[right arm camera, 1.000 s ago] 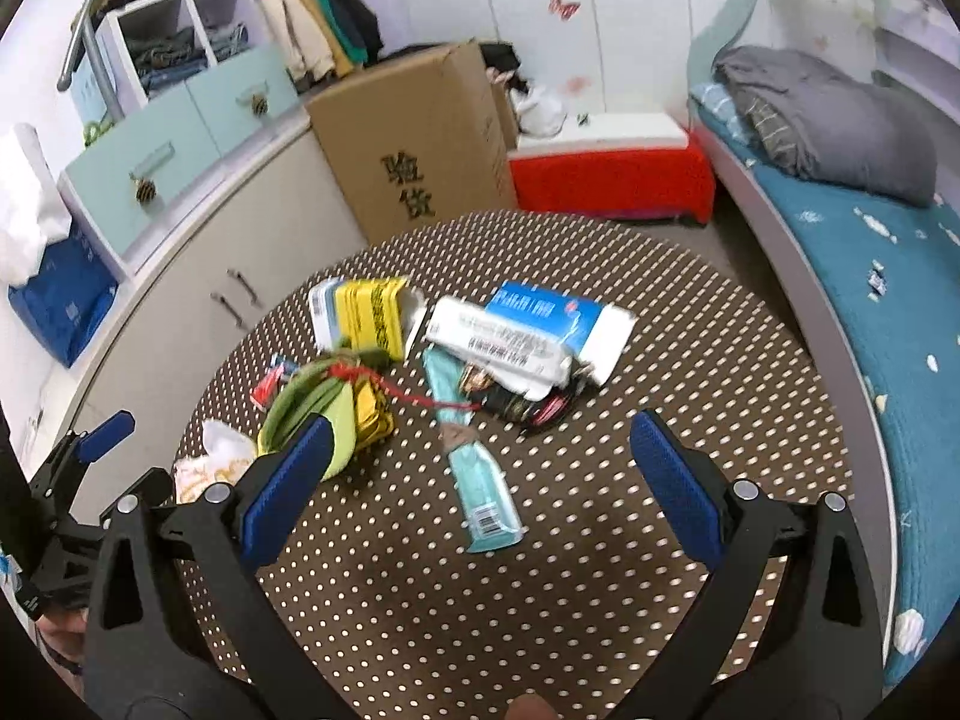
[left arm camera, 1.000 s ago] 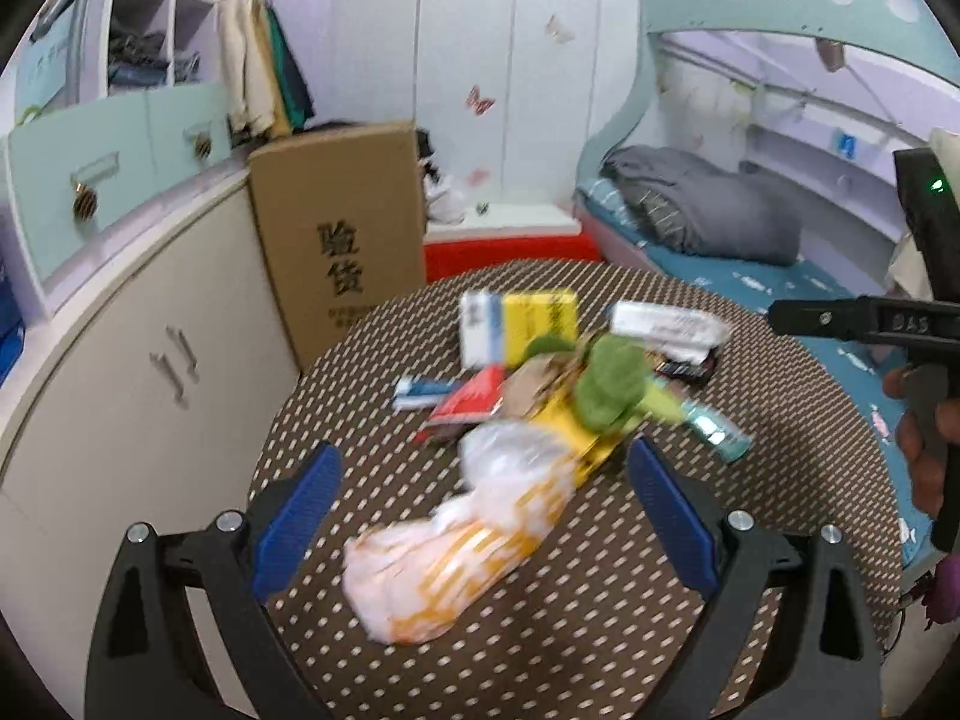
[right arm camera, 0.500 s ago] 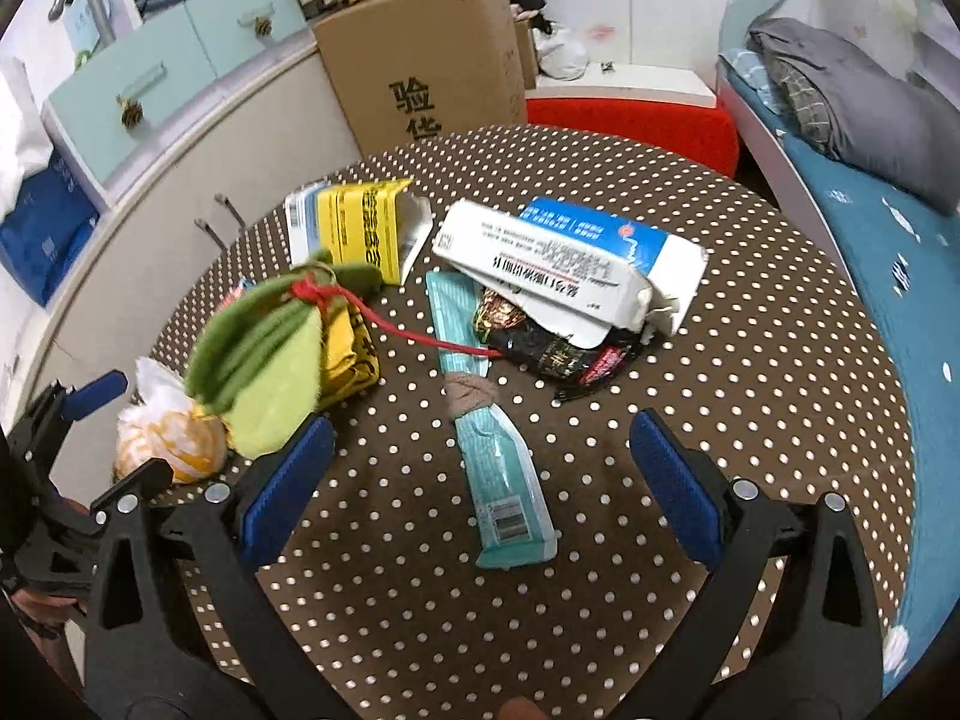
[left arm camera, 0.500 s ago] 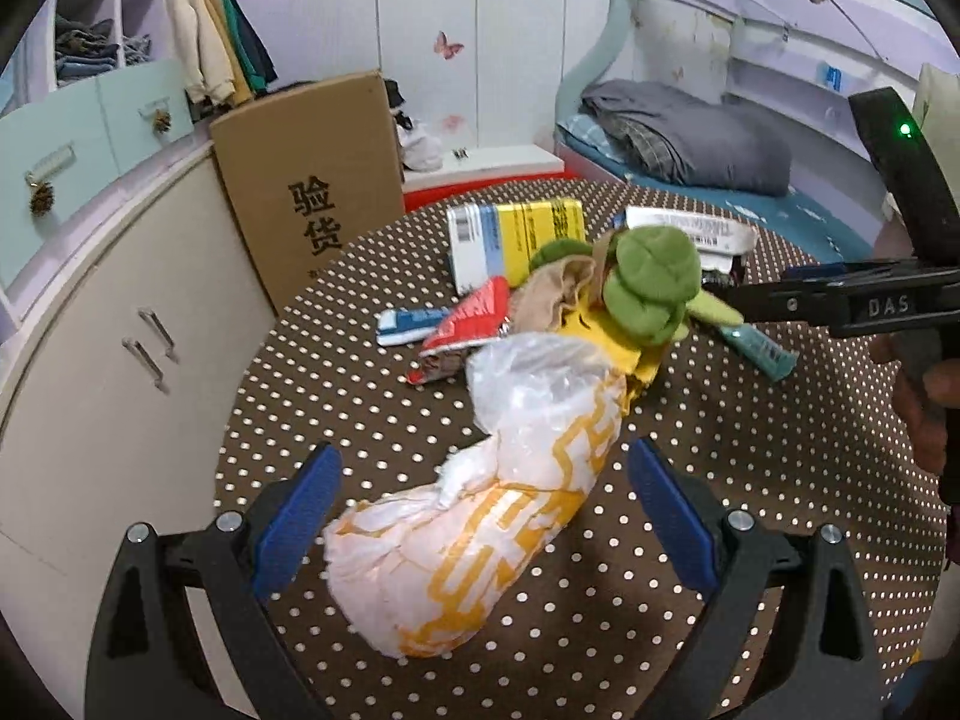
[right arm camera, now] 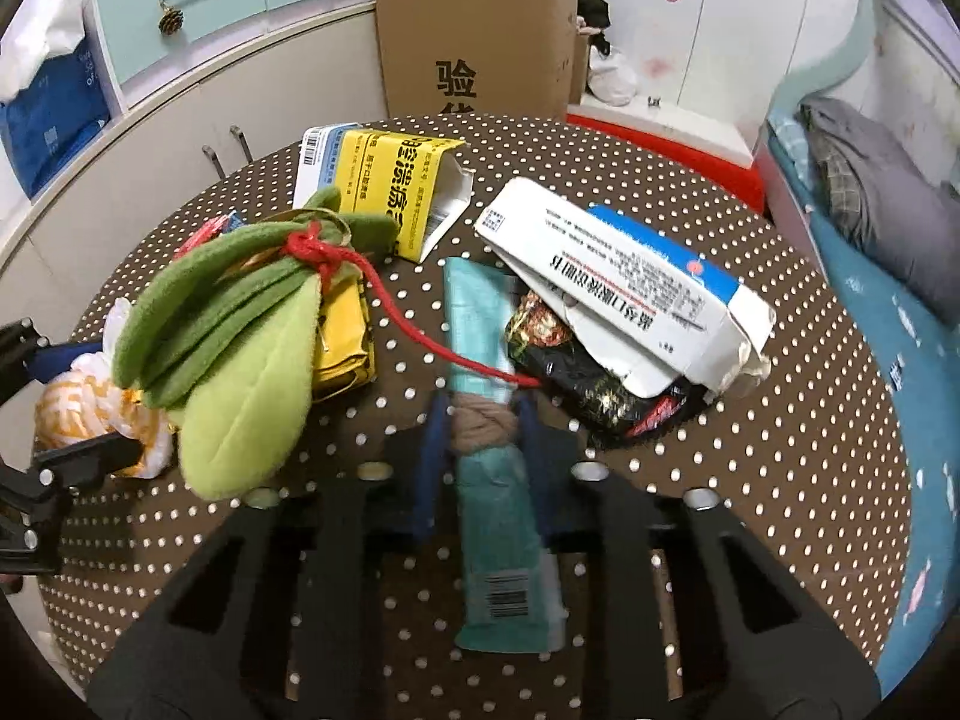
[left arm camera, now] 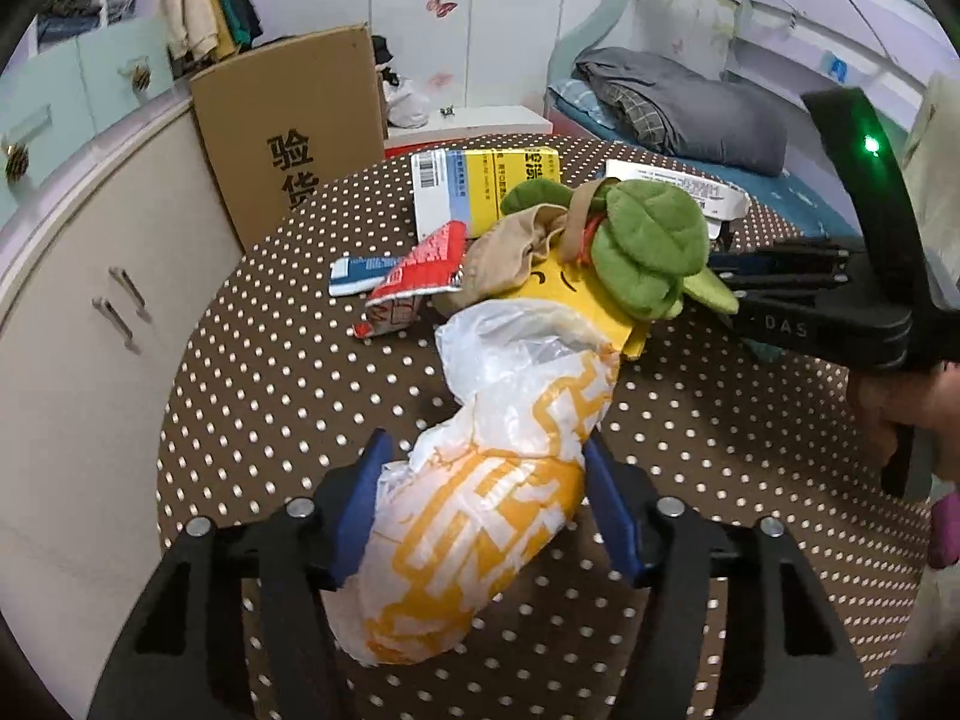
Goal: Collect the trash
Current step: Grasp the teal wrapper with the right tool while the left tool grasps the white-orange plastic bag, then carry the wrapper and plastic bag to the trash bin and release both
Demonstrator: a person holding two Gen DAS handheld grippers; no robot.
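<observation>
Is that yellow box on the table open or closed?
Open. The yellow box lies on its side on the table, one end's flaps apart, showing its white inside.

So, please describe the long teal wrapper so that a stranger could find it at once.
On the round dotted table, look just left of the torn white-and-blue carton. The teal wrapper lies lengthwise between the right gripper's pads, pinched. Only it has a barcode at its near end and a red cord crossing it.

The room is softly lit with weak shadows. Edges bend round and go dark. Things near the jaws look blurry.
</observation>
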